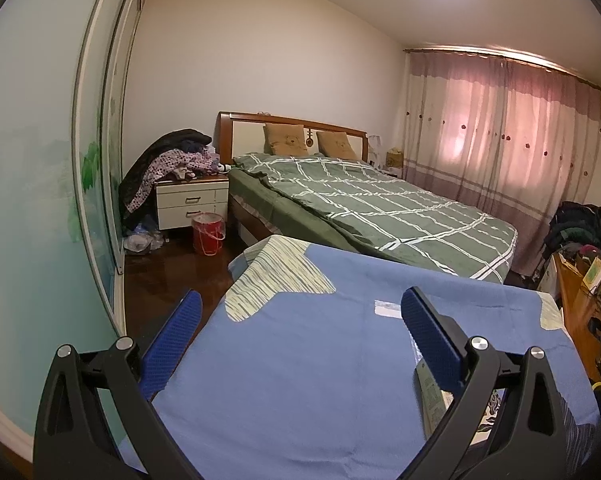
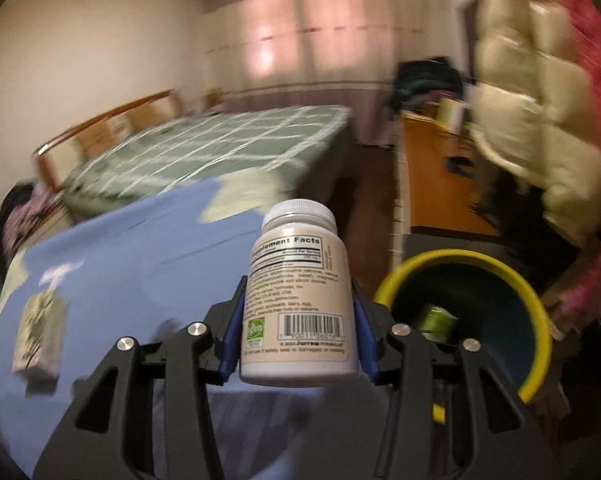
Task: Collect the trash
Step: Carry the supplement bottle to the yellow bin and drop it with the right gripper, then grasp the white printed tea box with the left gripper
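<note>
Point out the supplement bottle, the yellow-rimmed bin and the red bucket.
supplement bottle (image 2: 300, 300): right wrist view, label.
yellow-rimmed bin (image 2: 440, 258): right wrist view, far rim.
red bucket (image 1: 207, 236): left wrist view, front wall.

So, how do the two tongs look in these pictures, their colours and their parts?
Both look the same. The left tongs have black plastic arms with triangular cut-outs, round silver screw heads at the joints, and blue pads with a fine dotted texture. The right tongs show the same black arms, silver screws and blue pads. No cables or sleeves are visible.
</note>
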`<state>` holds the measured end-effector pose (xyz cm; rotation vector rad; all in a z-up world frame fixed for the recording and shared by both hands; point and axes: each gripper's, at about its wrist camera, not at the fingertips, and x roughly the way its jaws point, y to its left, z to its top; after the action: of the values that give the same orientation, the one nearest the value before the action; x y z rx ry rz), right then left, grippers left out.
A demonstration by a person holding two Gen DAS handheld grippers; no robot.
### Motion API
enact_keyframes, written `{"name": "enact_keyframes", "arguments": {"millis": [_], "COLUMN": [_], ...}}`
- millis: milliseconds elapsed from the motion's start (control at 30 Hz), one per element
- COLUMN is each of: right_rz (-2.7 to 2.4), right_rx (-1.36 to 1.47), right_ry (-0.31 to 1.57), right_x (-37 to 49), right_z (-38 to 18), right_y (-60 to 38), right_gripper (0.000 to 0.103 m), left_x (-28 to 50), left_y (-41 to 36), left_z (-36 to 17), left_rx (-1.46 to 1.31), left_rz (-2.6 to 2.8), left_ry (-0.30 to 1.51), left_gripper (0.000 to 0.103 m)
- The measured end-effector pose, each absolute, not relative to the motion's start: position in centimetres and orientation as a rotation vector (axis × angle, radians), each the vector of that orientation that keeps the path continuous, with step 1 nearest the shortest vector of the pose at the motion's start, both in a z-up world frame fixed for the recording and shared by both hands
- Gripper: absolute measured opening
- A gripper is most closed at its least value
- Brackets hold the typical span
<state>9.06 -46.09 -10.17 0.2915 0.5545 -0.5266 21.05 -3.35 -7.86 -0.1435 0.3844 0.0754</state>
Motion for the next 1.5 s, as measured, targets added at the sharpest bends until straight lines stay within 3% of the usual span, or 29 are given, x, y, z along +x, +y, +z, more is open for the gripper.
{"name": "enact_keyframes", "arguments": {"millis": [400,467,500,533,667,1133,1500], "right_rz": [-0.878,-0.925,-0.927,-0.925,-0.923,-0.91,-0.88], "right_rx": [0.509,0.529,0.538,0.539,0.478,0.373,0.39], "right_ry": [0.538,0.551,0.548,0.54,0.52,0.506,0.518], "right_x": [5.3,5.1,4.9,4.8,5.1,5.9,6.2], "right_z": [-13.0,-13.4,-13.5,-13.4,-12.9,-11.7,-11.8], "right_y": [-55.1,-56.1,-56.2,-56.2,-55.0,-52.1,-52.4], "right_gripper": [0.045,0.052,0.065,0.068,0.075,0.078,0.079], "left_x": [20.9,20.8,20.7,20.6,20.3,19.9,24.6], "left_y": [-5.6,-6.2,-6.6,-6.9,-8.4,-15.2,-20.3], "left_z": [-8.4,-8.4,-8.5,-8.5,-8.9,-10.3,-13.1], "left_rx": [-0.093,-0.078,-0.07,-0.065,-0.02,0.112,0.011], "left_rz": [0.018,0.005,-0.006,-0.012,-0.045,-0.166,-0.2], "left_ry": [0.406,0.408,0.409,0.41,0.415,0.511,0.797], "left_gripper": [0.098,0.098,0.098,0.098,0.098,0.098,0.098]}}
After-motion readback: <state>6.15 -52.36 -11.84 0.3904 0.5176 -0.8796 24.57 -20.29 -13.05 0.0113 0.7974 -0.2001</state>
